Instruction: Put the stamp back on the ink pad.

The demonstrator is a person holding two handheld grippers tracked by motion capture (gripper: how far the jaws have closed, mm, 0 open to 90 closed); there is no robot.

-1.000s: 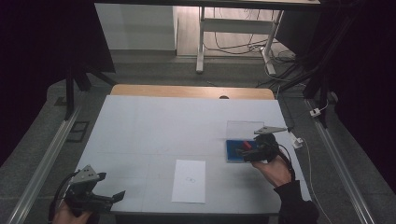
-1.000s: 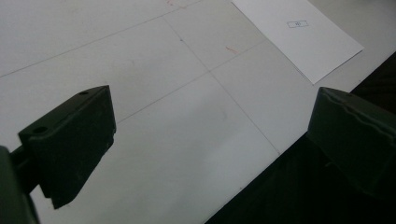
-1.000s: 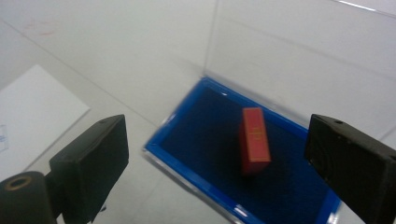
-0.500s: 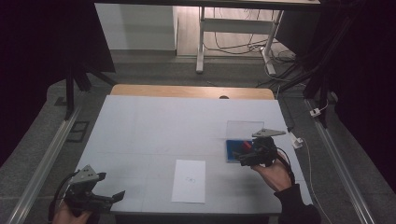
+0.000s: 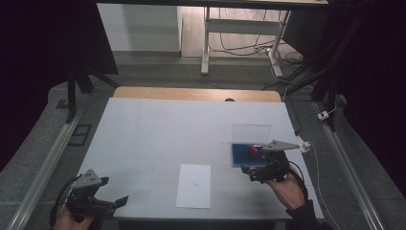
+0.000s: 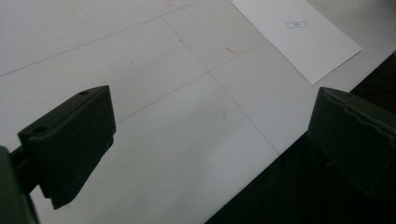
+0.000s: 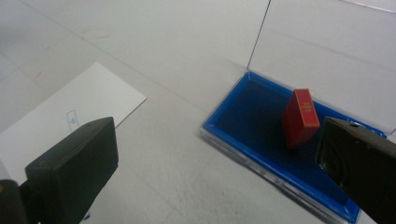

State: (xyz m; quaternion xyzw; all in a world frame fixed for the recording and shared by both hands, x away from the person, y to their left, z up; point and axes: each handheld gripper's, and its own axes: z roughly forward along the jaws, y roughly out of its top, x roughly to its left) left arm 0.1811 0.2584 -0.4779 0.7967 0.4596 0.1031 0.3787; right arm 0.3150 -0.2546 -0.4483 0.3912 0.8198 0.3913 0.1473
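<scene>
Looking down from the high view, I see a pale table (image 5: 158,129) with my right gripper (image 5: 257,171) at the lower right of the frame, just below an open blue ink pad case (image 5: 239,154) whose clear lid (image 5: 251,132) stands upright behind it. A white sheet of paper (image 5: 194,185) lies at lower centre, and my left gripper (image 5: 112,202) rests at the lower left corner, jaws spread wide with nothing between them.

In the right gripper view, a small red stamp block (image 7: 301,116) stands tilted on the blue pad (image 7: 252,112), right of centre. The right gripper's jaws have just been opening and now stand at their widest, holding nothing; the stamp sits just beside the right-hand jaw, apart from it.

I judge the stamp has been set down on the pad for inking. To pick it up well, I would bring the jaws squarely over both flat sides, close gently so it does not tip, and lift straight up, clear of the lid, before carrying it toward the paper.
</scene>
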